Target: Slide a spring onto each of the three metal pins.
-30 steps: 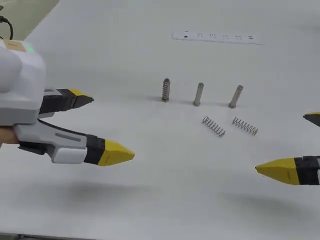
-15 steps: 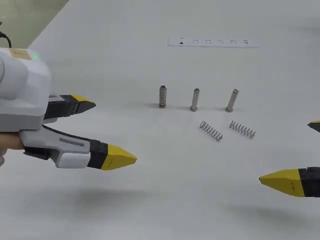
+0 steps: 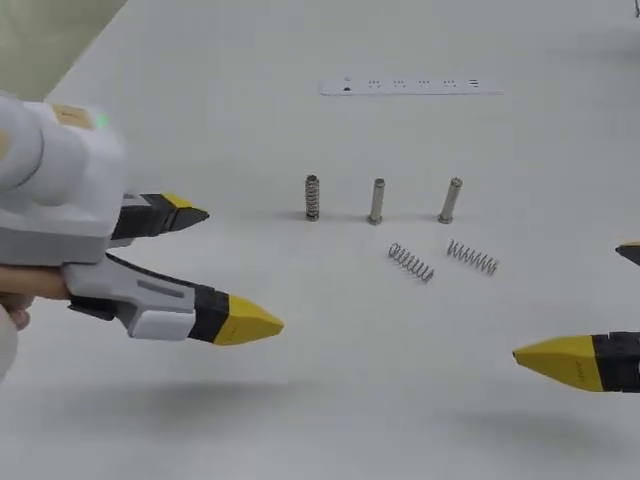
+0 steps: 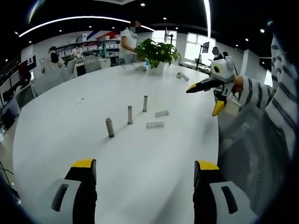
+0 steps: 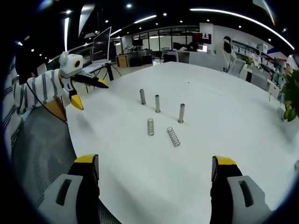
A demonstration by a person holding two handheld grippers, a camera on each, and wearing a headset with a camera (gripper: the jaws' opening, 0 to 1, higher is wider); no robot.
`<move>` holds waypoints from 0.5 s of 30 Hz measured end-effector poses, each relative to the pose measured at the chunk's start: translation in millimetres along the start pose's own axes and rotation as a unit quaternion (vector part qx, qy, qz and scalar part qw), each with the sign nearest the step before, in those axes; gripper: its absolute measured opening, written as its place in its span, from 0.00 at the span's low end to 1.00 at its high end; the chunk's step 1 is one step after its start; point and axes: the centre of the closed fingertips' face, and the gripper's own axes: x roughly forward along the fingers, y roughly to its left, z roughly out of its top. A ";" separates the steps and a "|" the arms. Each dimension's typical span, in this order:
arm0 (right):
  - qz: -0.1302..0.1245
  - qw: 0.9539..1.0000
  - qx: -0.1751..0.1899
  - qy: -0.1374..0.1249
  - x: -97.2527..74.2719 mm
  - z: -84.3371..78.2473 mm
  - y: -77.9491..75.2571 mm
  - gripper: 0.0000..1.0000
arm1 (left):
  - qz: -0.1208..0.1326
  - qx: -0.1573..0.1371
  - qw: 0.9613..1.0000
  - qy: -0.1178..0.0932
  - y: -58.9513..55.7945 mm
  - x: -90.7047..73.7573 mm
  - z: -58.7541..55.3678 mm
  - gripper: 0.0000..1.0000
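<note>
Three metal pins stand in a row on the white table. The left pin (image 3: 312,198) wears a spring; the middle pin (image 3: 377,201) and right pin (image 3: 450,200) are bare. Two loose springs lie in front of them: one spring (image 3: 410,262) near the middle pin, the other spring (image 3: 472,257) near the right pin. My left gripper (image 3: 225,270) hovers open at the left, well short of the pins. My right gripper (image 3: 590,310) hovers open at the right edge, nothing between its jaws. The pins (image 4: 129,115) and springs (image 5: 161,130) also lie ahead in both gripper views.
A white power strip (image 3: 410,87) lies flat at the back of the table (image 3: 330,380). In the gripper views, a potted plant (image 4: 158,52) stands at the far table end, and people and office desks are in the background.
The head camera has shifted, so pins and springs sit slightly left and lower in view. My left gripper has edged a little to the right. Pins and springs have not moved.
</note>
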 end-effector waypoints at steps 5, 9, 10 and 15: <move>0.000 1.000 0.004 0.001 0.6 -2.8 -1.3 0.99 | -0.025 0.030 0.999 0.013 -5.7 14.9 4.6 0.77; 0.000 1.000 0.006 0.000 -0.2 -3.8 -1.4 0.98 | -0.038 0.038 0.999 0.010 -6.5 28.0 11.1 0.76; 0.000 1.000 0.007 -0.001 -0.5 -3.9 -1.1 0.98 | -0.044 0.053 0.997 0.015 -8.2 30.6 12.0 0.76; 0.003 1.000 0.014 -0.001 -1.2 -4.9 1.0 0.94 | -0.065 0.081 0.994 0.023 -14.4 43.0 18.1 0.74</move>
